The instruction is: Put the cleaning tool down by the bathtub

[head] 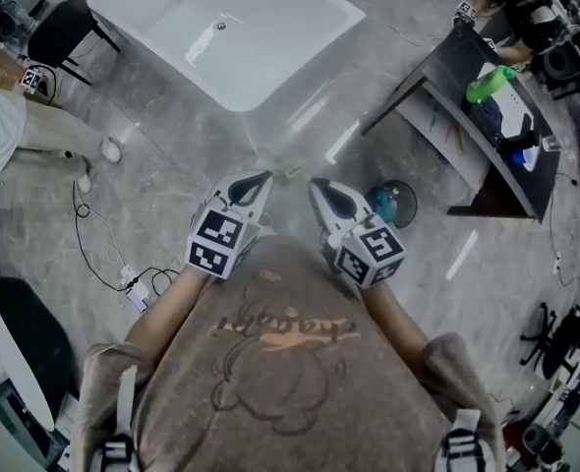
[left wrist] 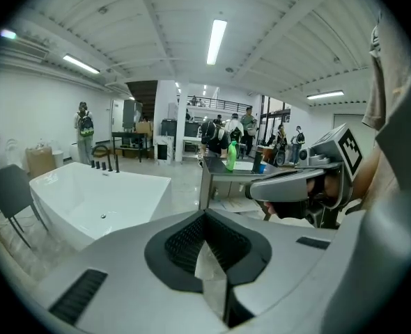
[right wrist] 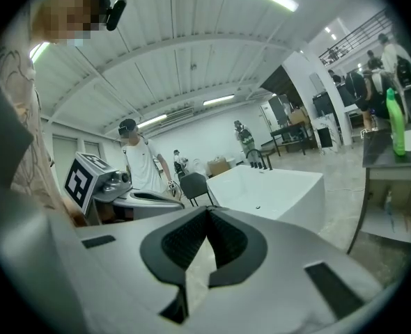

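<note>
2 empty grippers, our left gripper (head: pixel 259 181) and right gripper (head: pixel 319 187), hang with jaws pressed together near our chest, we judge because the cleaning tool (head: pixel 288 174), a blurry greenish thing, lies on the floor (head: pixel 172 165) beside the bathtub (head: pixel 300 96).

Bare marble floor (head: pixel 172 180) lies open between the person's chest and the near corner of the white bathtub (head: pixel 241 42), with room there for either hand to pass. On the right the dark table (head: pixel 487 150) closes that side, and a round teal thing (head: pixel 393 205) sits on the floor just before it. On the left a cable (head: pixel 86 234) and a power strip (head: pixel 135 293) lie across the floor. Further left a seated person's legs (head: pixel 64 136) and a black chair (head: pixel 64 28) stand beside the tub. The left tongs (head: pixel 259 180) and right tongs (head: pixel 319 187) hang side by side, with a narrow gap between them.
</note>
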The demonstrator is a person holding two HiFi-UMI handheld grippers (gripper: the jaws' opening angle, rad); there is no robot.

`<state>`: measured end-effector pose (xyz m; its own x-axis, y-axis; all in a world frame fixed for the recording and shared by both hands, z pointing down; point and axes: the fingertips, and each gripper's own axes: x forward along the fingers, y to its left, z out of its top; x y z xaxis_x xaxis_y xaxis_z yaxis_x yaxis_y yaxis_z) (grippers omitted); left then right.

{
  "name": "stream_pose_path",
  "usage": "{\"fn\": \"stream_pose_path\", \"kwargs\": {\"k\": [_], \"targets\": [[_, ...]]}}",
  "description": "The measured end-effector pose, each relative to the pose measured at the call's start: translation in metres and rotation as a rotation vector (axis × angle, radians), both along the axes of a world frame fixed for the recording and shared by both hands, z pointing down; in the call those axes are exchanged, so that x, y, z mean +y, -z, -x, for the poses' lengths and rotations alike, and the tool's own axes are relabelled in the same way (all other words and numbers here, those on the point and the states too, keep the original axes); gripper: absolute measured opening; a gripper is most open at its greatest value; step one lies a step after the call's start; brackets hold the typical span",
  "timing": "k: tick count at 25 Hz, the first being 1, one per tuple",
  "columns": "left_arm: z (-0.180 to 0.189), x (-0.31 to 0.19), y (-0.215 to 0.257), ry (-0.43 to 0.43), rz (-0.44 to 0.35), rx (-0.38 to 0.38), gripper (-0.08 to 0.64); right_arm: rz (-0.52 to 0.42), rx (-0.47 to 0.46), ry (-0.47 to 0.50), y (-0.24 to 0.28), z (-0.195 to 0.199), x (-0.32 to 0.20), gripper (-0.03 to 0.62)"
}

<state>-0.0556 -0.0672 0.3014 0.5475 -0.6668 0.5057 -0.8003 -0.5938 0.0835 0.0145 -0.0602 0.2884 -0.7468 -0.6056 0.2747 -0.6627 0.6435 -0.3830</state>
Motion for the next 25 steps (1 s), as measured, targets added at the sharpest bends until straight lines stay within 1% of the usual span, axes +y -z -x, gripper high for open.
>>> {"fn": "stream_pose_path", "kwargs": {"k": [3, 7, 14, 21, 25], "targets": [[-0.005, 0.000, 0.002, -0.006, -0.015, 0.004, 0.011, -0.009, -0.011, -0.003, 0.001, -0.001, -0.001, 0.000], [-0.010, 0.000, 0.003, -0.007, -0.021, 0.007, 0.011, -0.012, -0.004, 0.006, 0.003, -0.002, -0.002, -0.002], [-0.012, -0.003, 0.000, 0.015, -0.016, 0.027, 0.011, -0.008, -0.009, 0.019, 0.001, 0.000, -0.004, 0.000], [-0.010, -0.011, 0.008, 0.039, -0.036, 0.040, 0.011, -0.018, -0.012, 0.034, 0.001, 0.002, -0.008, -0.002], [-0.007, -0.010, 0.003, 0.042, -0.017, 0.035, 0.011, -0.005, -0.009, 0.033, 0.002, 0.003, -0.007, -0.002]]}}
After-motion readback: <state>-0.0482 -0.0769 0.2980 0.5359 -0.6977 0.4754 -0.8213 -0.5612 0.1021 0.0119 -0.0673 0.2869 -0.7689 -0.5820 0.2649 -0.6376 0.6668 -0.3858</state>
